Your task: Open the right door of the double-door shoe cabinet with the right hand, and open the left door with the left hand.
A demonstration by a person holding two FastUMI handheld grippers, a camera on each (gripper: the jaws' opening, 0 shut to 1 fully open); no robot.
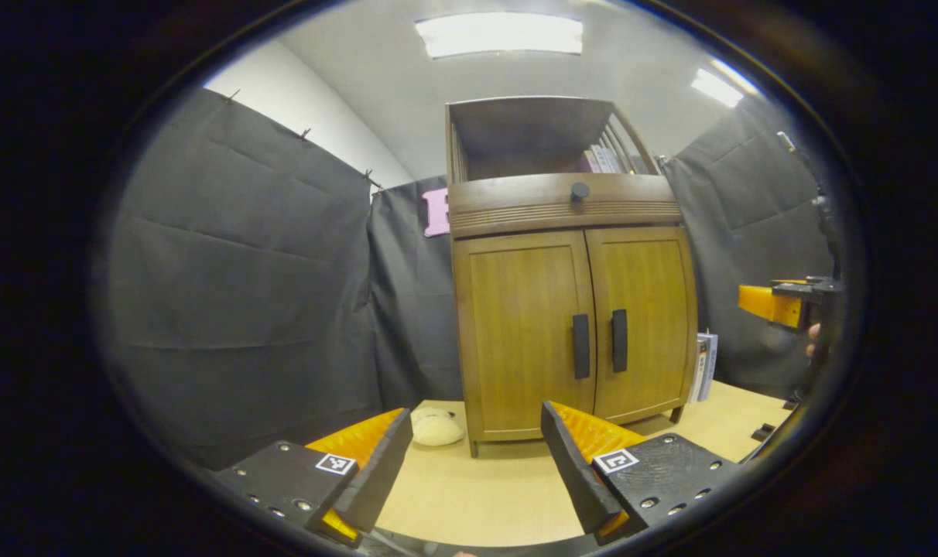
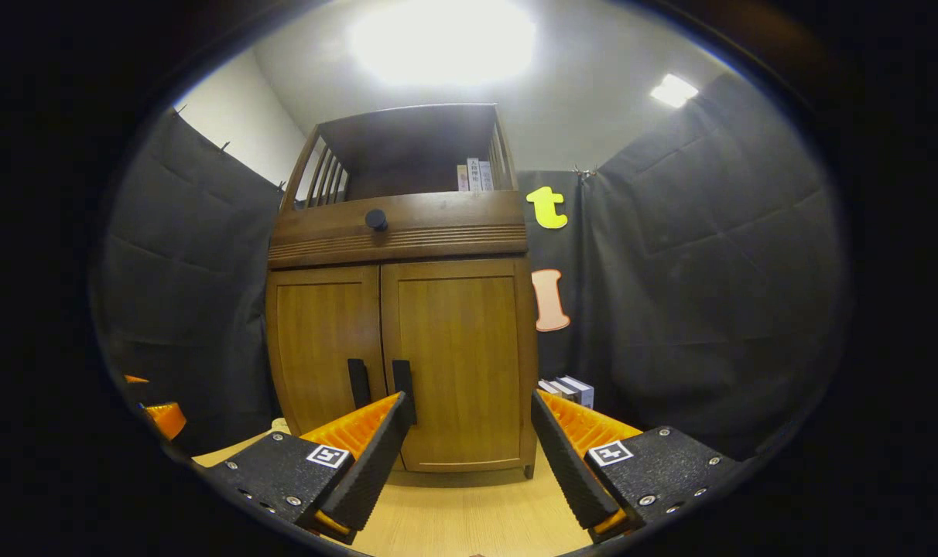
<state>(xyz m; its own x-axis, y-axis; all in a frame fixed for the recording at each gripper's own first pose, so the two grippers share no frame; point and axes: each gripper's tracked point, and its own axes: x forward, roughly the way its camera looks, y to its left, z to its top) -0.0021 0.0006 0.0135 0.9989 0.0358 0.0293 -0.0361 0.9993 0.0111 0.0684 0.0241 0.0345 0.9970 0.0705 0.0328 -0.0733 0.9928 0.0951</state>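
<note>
Holding both my jaws spread wide and empty, I face the brown wooden double-door shoe cabinet (image 1: pixel 569 309) standing on the pale wooden surface (image 1: pixel 484 495) at the far side of the booth. Both doors are shut. In the left gripper view, my left gripper (image 1: pixel 477 456) sits low and near, well apart from the cabinet, with the left door (image 1: pixel 523 333) and its dark vertical bar handle (image 1: pixel 581 346) straight ahead, and the right door (image 1: pixel 643 325) with its own dark handle (image 1: pixel 619 340) just beside it. A round dark knob (image 1: pixel 580 190) sits on the drawer front above the doors, and books (image 1: pixel 604 160) stand on the open top shelf. A cream plush toy (image 1: pixel 436 427) lies on the surface by the cabinet's left foot. My right gripper (image 2: pixel 469 441) hovers before the right door, touching nothing. A few more books (image 2: pixel 568 389) rest right of the cabinet.
</note>
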